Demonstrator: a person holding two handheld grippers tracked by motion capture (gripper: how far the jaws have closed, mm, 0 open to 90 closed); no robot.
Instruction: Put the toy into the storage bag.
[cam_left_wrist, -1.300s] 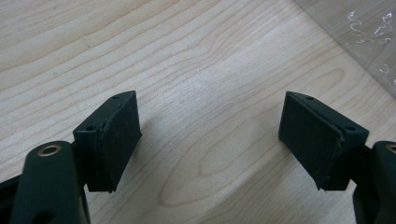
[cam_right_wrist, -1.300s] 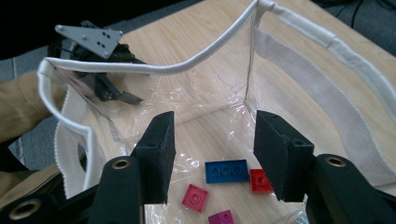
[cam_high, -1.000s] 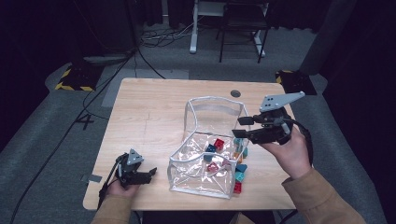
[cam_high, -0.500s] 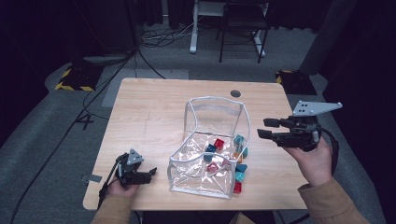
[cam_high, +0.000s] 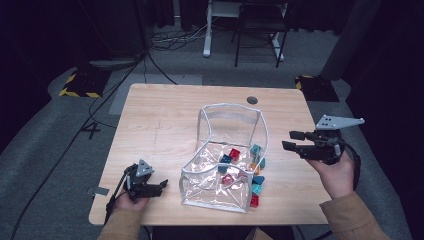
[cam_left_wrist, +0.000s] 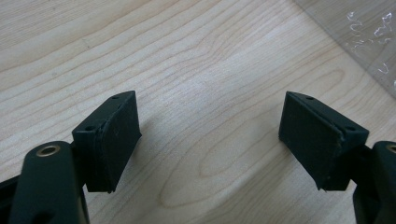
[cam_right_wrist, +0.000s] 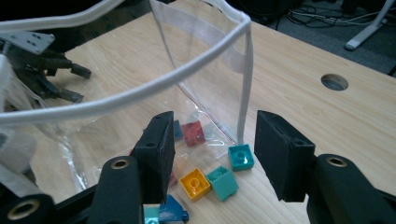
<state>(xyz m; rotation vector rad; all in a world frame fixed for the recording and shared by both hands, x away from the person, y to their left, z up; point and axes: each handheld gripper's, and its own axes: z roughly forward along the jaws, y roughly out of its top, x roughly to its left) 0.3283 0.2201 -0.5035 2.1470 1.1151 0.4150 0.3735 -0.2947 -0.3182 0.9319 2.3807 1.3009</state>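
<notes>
The right gripper (cam_right_wrist: 212, 154), fingers half open and just opened further, empty, is aimed at loose toy bricks (cam_right_wrist: 222, 175) beside the clear bag (cam_high: 225, 150) near the bench's right edge. The bag wall could be snagged. The left gripper (cam_left_wrist: 210, 140) rests wide open, empty.

Hidden and cut-off bits

From the high view I can't count the bricks (cam_high: 235, 167): small, blurred behind the clear bag (cam_high: 227, 150) film. In the right gripper view a blue brick (cam_right_wrist: 170, 210) sits half behind my left finger and is cropped by the bottom edge; a red brick (cam_right_wrist: 193, 133) is hazy through the plastic. The left gripper view crops the bag to a corner (cam_left_wrist: 369, 32). The bench (cam_high: 165, 120) near edge hides my forearms; the right sleeve (cam_high: 350, 220) runs off frame.
</notes>
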